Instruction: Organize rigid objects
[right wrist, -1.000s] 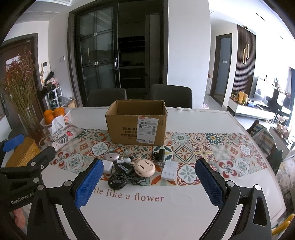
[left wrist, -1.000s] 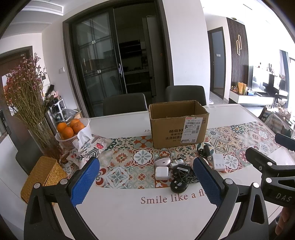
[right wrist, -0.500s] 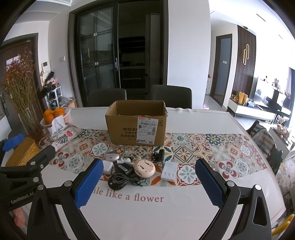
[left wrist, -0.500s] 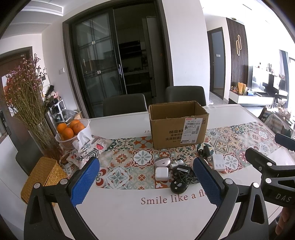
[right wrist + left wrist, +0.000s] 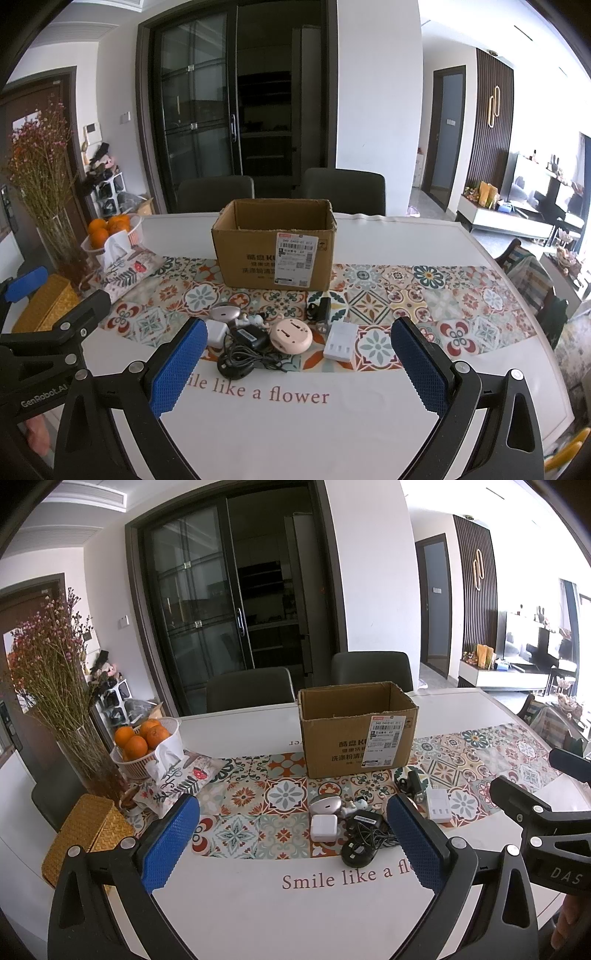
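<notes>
An open cardboard box (image 5: pixel 275 251) (image 5: pixel 356 729) stands on the patterned table runner. In front of it lies a cluster of small items: a white square charger (image 5: pixel 324 827) (image 5: pixel 216 332), a black adapter with tangled cable (image 5: pixel 247 349) (image 5: pixel 364 836), a round pink case (image 5: pixel 291 335), a white battery charger (image 5: pixel 341 342) (image 5: pixel 438 806), a black plug (image 5: pixel 322 309) and a silver oval device (image 5: pixel 325 805). My left gripper (image 5: pixel 291 845) and right gripper (image 5: pixel 295 369) both hover open near the table's front edge, short of the items, holding nothing.
A white basket of oranges (image 5: pixel 146 746), a patterned tissue pouch (image 5: pixel 177 781), a vase of dried flowers (image 5: pixel 55 686) and a woven yellow box (image 5: pixel 85 834) crowd the table's left end. Two dark chairs (image 5: pixel 343 190) stand behind the table.
</notes>
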Demonstrator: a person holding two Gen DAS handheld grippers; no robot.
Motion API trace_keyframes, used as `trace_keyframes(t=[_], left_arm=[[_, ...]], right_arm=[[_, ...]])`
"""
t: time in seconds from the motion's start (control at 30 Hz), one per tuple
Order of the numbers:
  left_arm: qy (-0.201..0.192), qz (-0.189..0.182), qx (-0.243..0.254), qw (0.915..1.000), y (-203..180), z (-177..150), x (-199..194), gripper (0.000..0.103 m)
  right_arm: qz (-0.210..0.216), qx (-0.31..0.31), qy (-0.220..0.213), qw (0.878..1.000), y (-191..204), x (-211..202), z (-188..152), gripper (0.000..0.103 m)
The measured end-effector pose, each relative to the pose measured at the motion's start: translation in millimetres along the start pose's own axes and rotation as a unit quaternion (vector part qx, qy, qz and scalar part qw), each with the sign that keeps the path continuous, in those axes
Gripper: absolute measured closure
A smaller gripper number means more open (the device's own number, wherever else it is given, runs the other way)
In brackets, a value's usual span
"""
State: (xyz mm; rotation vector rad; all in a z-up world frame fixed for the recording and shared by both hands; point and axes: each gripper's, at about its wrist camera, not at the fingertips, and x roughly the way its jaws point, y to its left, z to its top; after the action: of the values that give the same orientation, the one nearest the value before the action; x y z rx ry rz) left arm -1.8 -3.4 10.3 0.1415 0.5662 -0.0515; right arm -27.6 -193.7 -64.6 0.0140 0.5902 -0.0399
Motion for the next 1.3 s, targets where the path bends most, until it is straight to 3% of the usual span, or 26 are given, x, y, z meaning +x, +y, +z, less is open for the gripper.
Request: trace_keyframes(t=[0.27,0.6,1.3], left_arm=[[0.017,-0.002,0.002,0.9999,-4,-3,9,0.0],[0.076,0.004,-0.002,0.9971,-17,-20,45,0.0],[0.136,0.067,-0.02,0.9883,-40,-45,131,0.0]], right_arm=[[0.009,0.001,0.008,1.0,-2,5,-3,0.003],[0.028,-0.021,0.036,0.999,-11,43,-12,0.003],[0.132,-0.061,0.11,0.983,-22,176,-26,0.003]])
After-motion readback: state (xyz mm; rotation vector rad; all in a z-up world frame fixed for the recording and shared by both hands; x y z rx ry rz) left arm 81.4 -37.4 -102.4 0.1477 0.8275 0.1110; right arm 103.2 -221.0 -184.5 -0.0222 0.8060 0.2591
